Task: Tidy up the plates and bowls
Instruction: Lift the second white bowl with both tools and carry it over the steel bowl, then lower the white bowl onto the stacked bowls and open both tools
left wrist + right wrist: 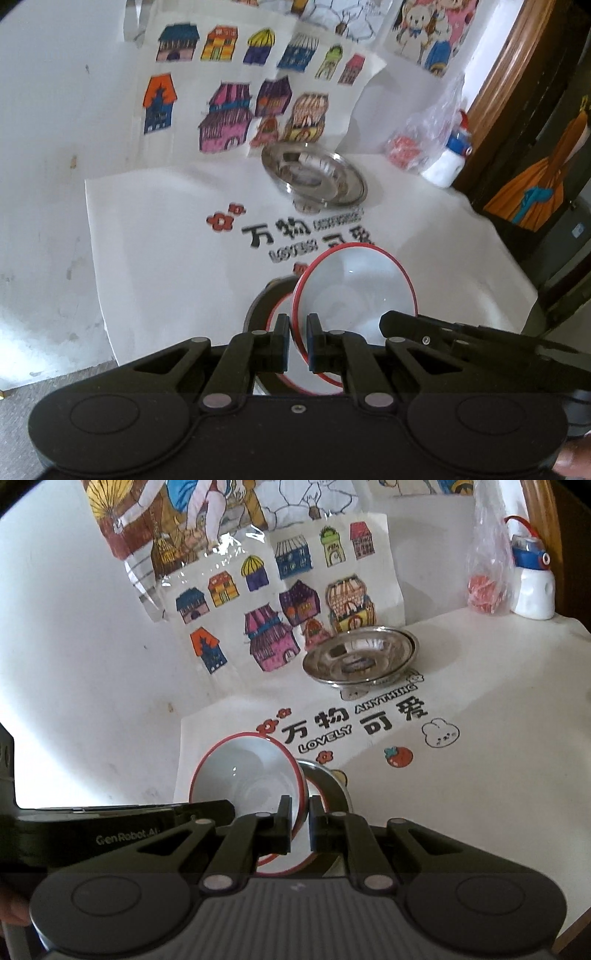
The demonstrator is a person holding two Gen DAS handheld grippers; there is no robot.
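Observation:
A white bowl with a red rim (354,291) is tilted above a second red-rimmed dish (288,373) that sits in a steel plate (258,306). My left gripper (297,343) is shut on the bowl's left rim. My right gripper (298,823) is shut on the same bowl (247,775), on its right rim, with the steel plate (332,779) beneath. A stack of steel plates (314,173) stands farther back on the table; it also shows in the right wrist view (362,653).
The table has a white printed cloth (461,775). Coloured house drawings (236,110) lean on the wall behind. A plastic bag (424,136) and a white-and-blue bottle (532,579) stand at the back right, by a wooden frame (509,66).

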